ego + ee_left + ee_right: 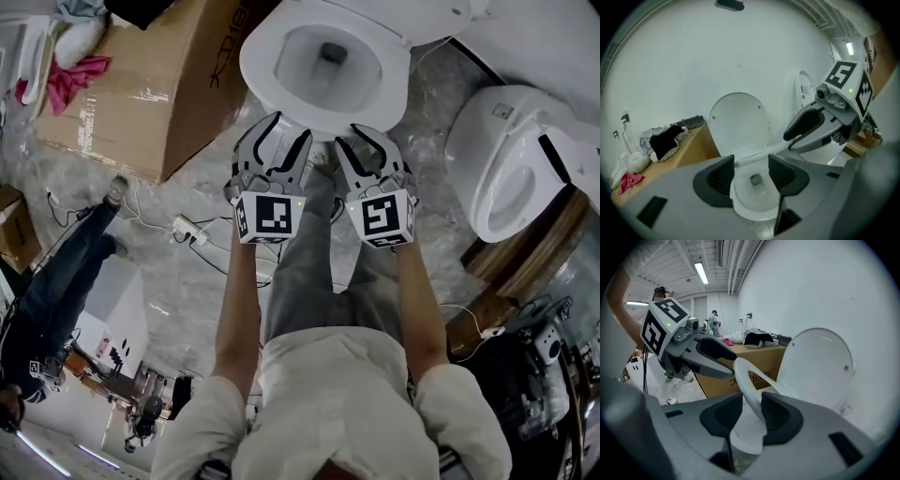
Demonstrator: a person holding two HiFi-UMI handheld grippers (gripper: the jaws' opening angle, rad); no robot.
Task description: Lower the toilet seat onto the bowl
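The toilet seat (pixel 746 380) stands part-raised over the bowl (pixel 267 80), in front of the upright lid (pixel 820 366). In the right gripper view its rim runs between the jaws of the right gripper (pixel 752 403). They are closed on it, with the dark pads against either face of the ring. The left gripper (pixel 751 169) is open and holds nothing. Its jaws stand apart just short of the seat, and the seat's front edge lies close by their tips. The seat is tilted. Its long axis climbs from the hinge end at the foot of the lid up to the front edge, which points up and back toward the two grippers held side by side.
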